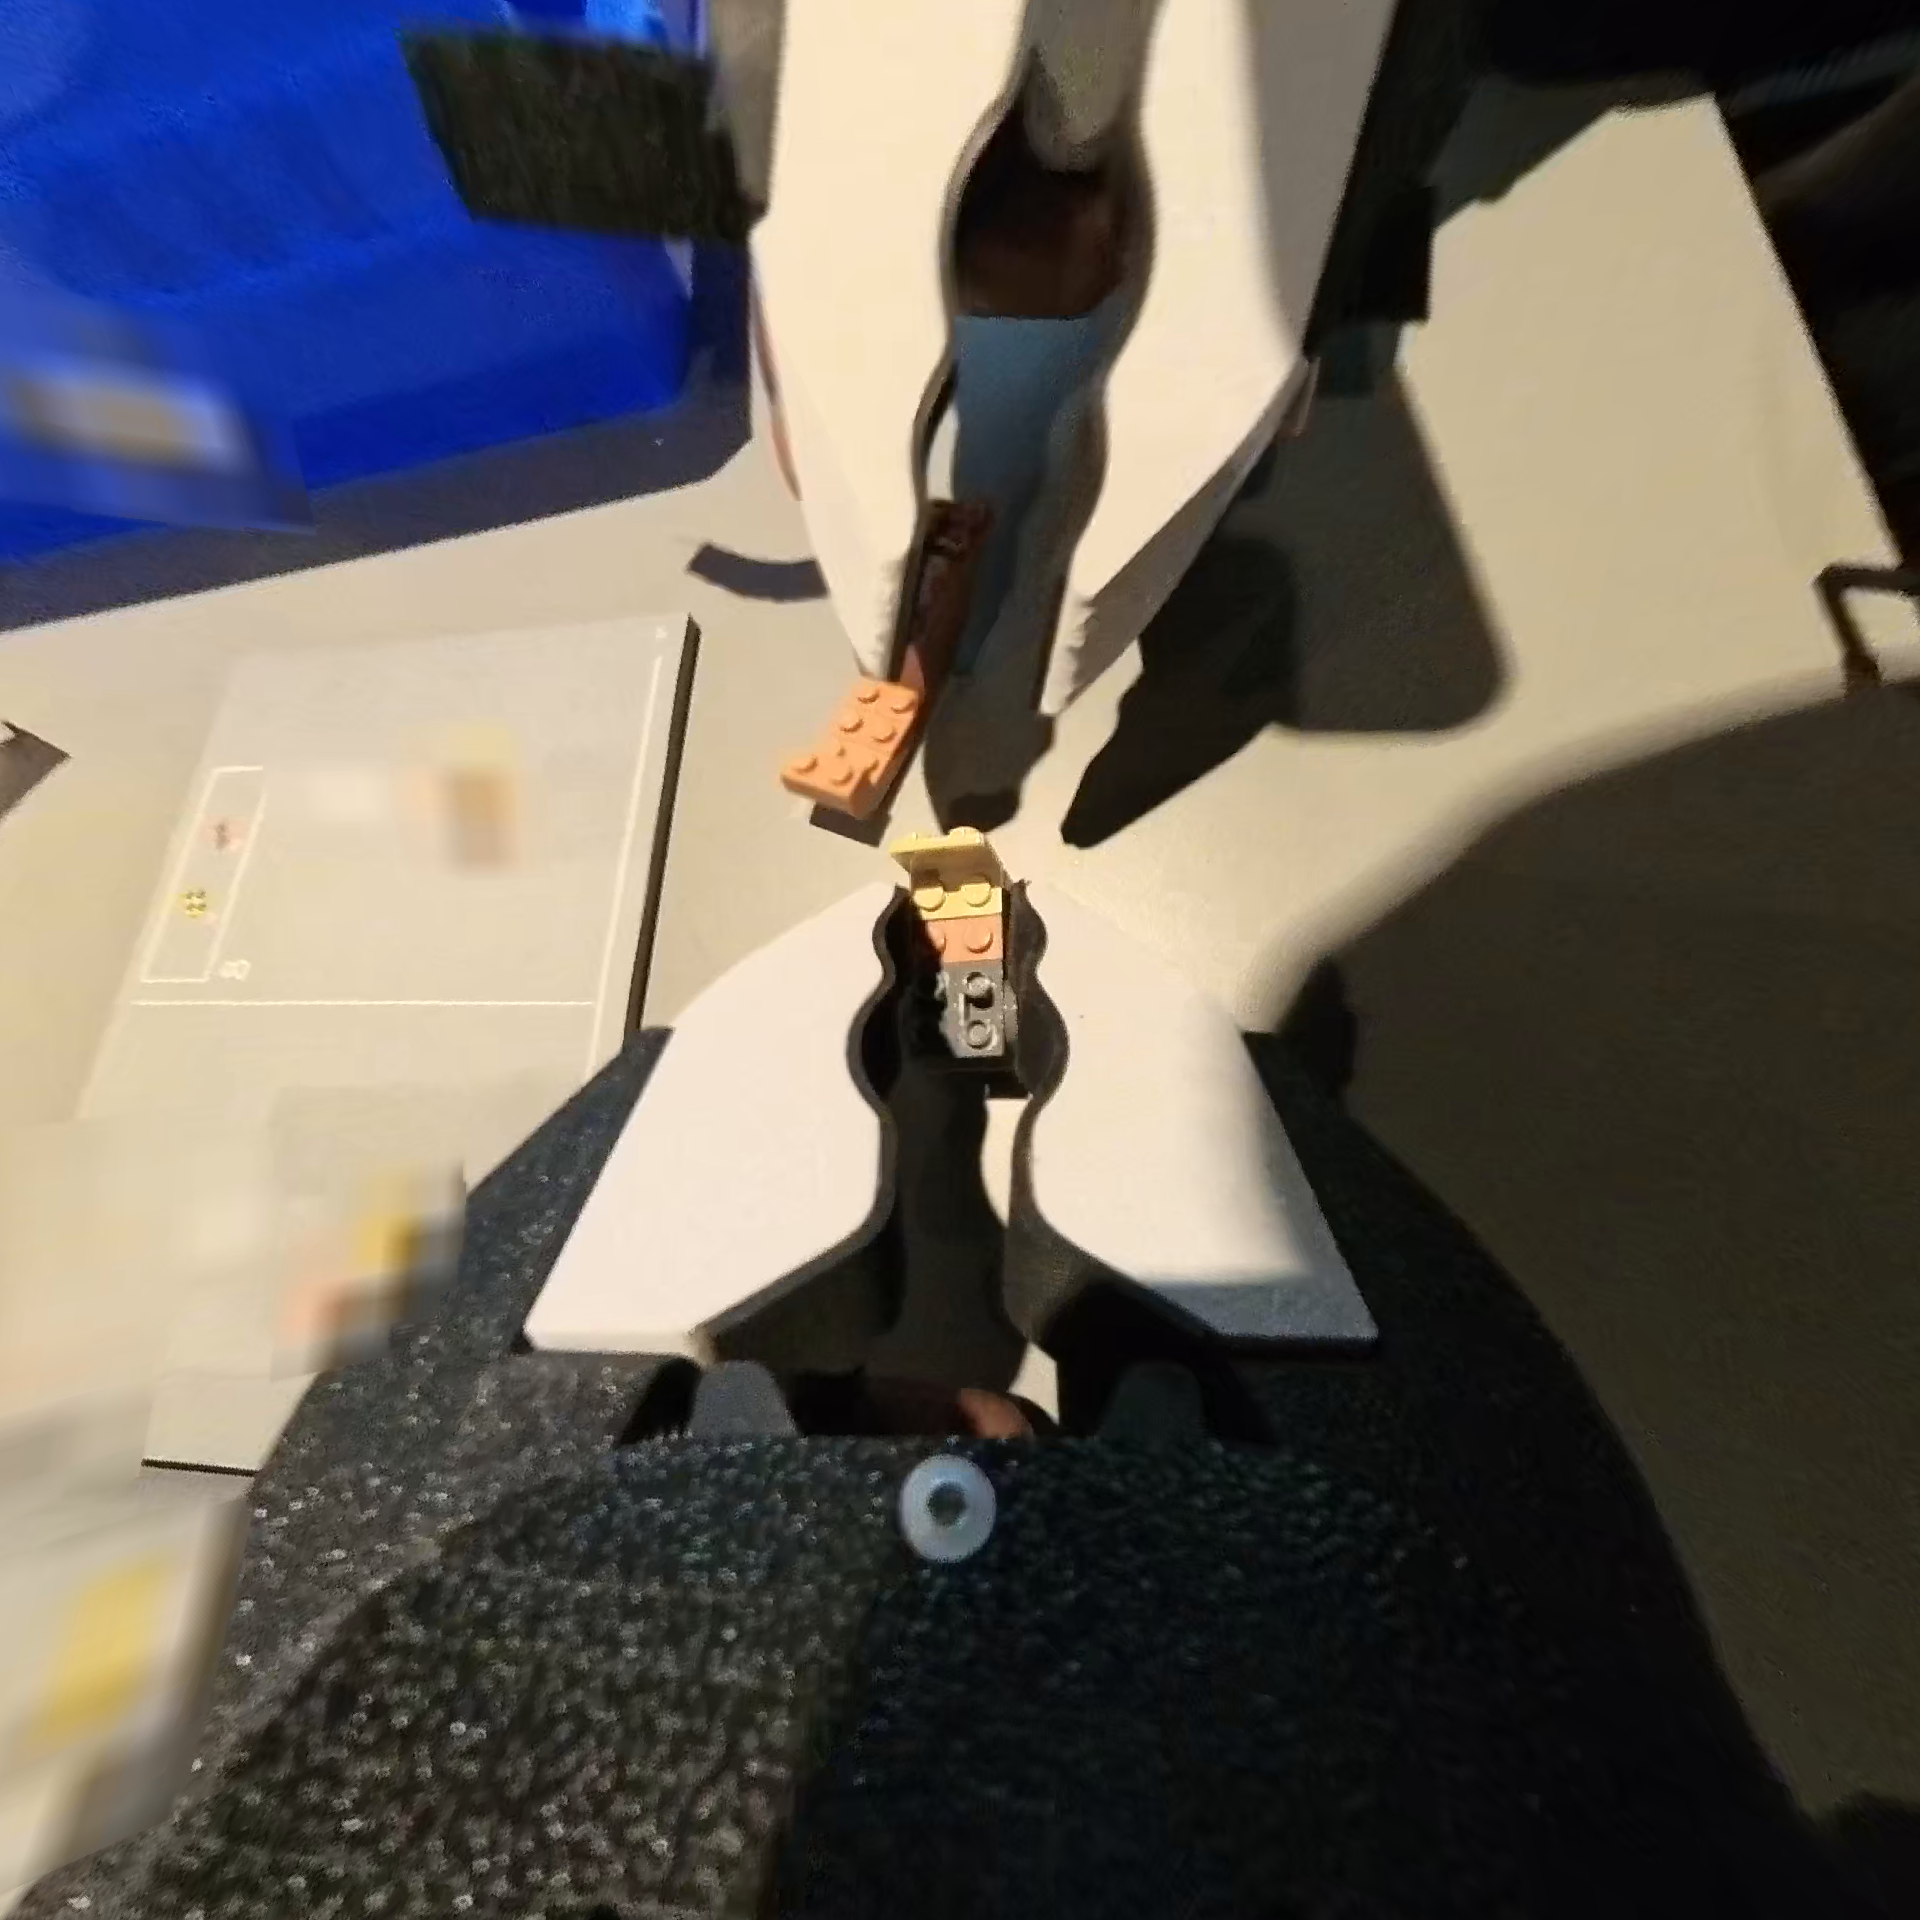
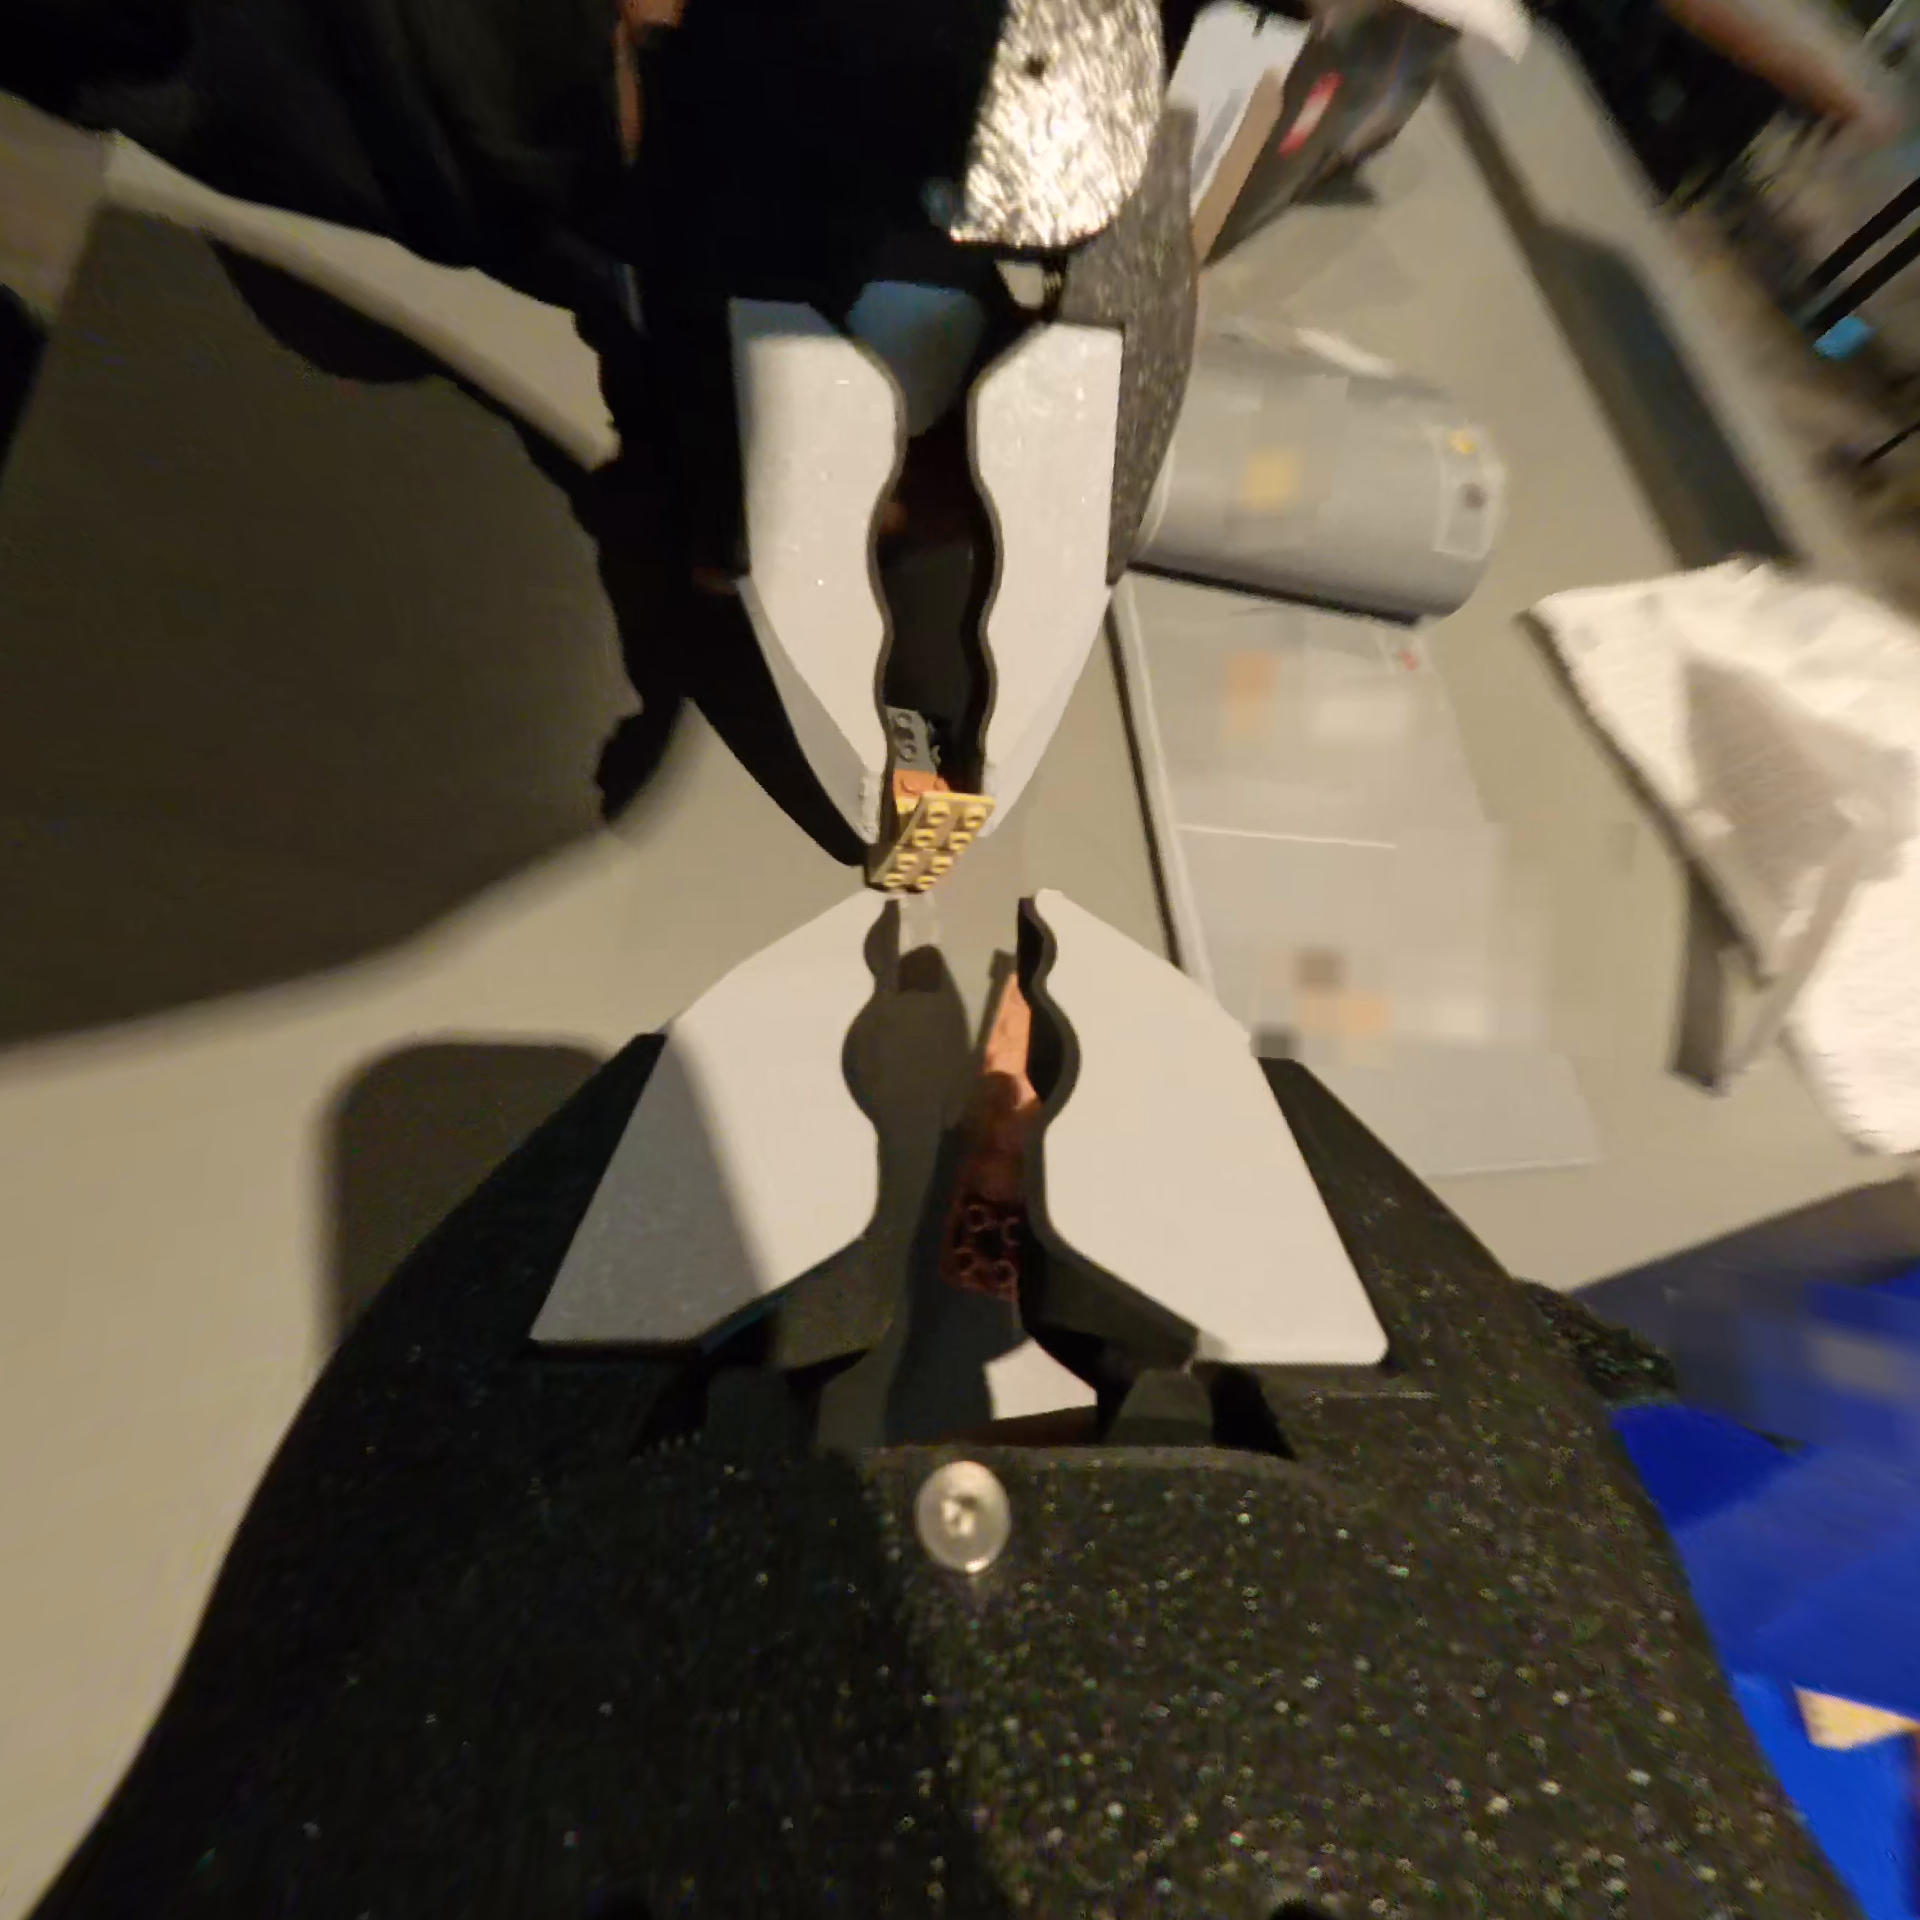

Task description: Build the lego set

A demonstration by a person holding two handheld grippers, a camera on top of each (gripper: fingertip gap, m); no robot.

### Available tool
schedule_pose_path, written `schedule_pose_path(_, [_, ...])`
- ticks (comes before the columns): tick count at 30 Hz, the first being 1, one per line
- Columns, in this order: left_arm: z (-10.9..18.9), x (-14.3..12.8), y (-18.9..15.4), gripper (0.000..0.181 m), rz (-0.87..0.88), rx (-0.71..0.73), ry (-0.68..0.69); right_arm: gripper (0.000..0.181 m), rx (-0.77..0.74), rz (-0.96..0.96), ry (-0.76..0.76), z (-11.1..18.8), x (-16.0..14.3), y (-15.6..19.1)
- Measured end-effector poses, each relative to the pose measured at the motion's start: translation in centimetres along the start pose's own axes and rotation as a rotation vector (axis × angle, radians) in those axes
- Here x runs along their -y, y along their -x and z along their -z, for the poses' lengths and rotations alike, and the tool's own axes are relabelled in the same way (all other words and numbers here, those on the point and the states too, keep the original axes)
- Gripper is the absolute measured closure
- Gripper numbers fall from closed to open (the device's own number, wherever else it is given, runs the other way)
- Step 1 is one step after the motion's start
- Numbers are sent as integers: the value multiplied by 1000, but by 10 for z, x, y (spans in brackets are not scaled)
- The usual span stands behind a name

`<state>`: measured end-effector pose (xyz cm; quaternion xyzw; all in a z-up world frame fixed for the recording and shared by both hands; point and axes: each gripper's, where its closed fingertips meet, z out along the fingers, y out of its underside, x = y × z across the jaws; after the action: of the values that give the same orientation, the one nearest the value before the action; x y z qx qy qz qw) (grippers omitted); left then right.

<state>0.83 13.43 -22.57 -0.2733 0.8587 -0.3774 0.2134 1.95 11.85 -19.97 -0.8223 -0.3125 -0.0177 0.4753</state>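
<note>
The left claw [image 1: 961, 914] is clamped on a small brick stack [image 1: 961, 935]. Just beyond the stack, the right claw [image 1: 971, 665], part open, carries an orange plate [image 1: 854, 750]. Square the plate over the stack's tan top, then press straight.

tan/orange/grey brick stack [image 1: 961, 935] | orange-brown plate [image 1: 854, 758] | blue bin [image 1: 312, 260]

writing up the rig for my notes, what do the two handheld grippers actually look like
Both look alike. The left gripper and the right gripper each have a black, speckled, rough-textured body with a single pale round screw in the middle. Each carries two broad, flat, light grey fingers that taper to the tips, with wavy inner edges. No cables or sleeves are visible.
</note>
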Motion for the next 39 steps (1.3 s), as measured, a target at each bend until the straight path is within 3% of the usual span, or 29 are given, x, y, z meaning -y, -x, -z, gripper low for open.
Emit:
schedule_pose_path(7, [13, 13, 4, 164, 157, -97, -117, 154, -98, 229, -104, 15, 20, -11])
schedule_pose_path(15, [34, 57, 10, 164, 270, -227, -250, 136, -111, 451, -201, 33, 46, -25])
schedule_pose_path(24, [38, 76, 2, 164, 391, -425, -351, 123, -64, 547, -246, 31, 51, -13])
schedule_pose_path(30, [35, 81, -5, 165, 447, -515, -384, 128, -50, 574, -247, 24, 54, -8])
schedule_pose_path(39, [34, 82, -5, 164, 476, -530, -413, 142, -59, 563, -251, 20, 55, -8])
